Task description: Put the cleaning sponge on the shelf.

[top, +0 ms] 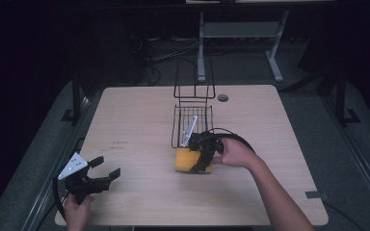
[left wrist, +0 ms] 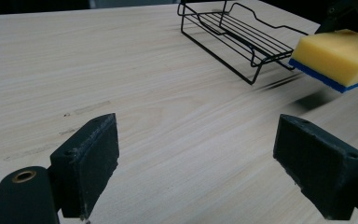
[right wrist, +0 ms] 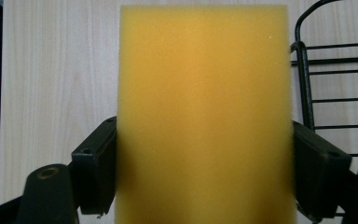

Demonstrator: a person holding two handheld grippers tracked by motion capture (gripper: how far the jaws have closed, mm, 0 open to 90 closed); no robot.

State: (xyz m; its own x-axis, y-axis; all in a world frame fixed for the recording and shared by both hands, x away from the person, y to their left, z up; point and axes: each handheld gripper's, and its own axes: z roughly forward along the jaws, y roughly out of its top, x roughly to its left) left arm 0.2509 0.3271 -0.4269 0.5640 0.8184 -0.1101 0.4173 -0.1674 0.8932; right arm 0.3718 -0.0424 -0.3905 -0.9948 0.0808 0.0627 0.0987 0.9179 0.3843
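The yellow sponge is squeezed by the right gripper, lifted just beside the wire rack. Left gripper is held wide open w/ nothing in it, low over the table.

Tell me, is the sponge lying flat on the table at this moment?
No. In the left gripper view the sponge is lifted above the table, with a shadow under it, held by the right tool.

Pale wooden table, dark carpeted floor, grey desk legs behind.
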